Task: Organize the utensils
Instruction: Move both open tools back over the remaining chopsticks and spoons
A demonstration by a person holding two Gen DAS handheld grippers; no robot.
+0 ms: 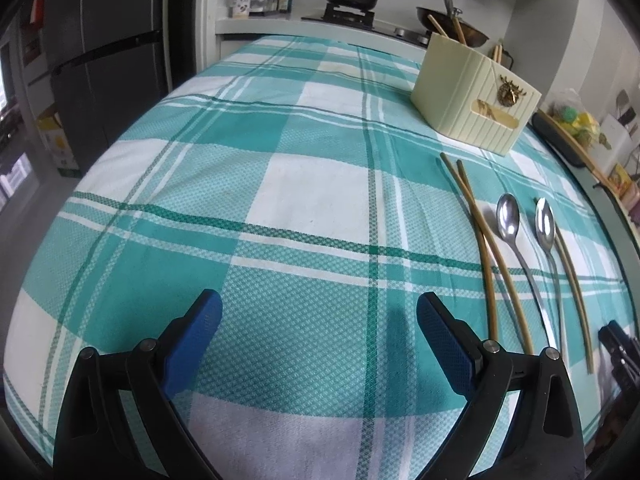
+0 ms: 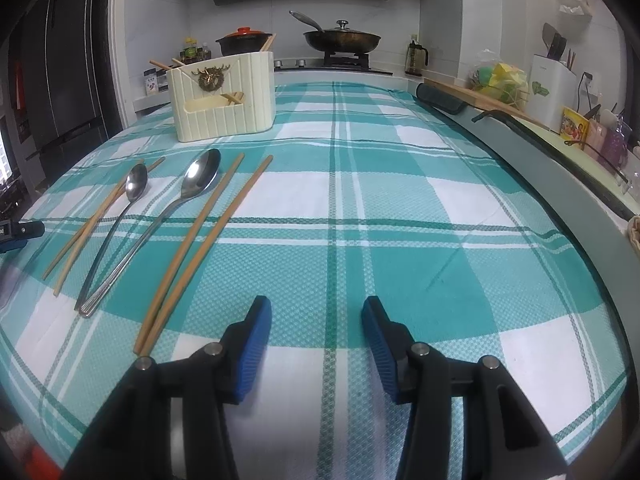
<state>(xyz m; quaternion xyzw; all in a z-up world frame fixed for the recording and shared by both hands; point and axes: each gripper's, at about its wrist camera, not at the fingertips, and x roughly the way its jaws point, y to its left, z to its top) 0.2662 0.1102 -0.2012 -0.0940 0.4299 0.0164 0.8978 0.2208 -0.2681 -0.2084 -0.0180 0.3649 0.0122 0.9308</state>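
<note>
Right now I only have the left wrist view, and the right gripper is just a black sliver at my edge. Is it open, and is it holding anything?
Observer: The right gripper is open, with only the tablecloth between its jaws.
Operator: What lies closest to it?
Observer: A pair of chopsticks. Their near ends stop just beside it on its left, not touching it.
Operator: Is anything in the holder's front pocket?
Observer: Yes, chopstick tips show in the front pocket of the cream holder.
</note>
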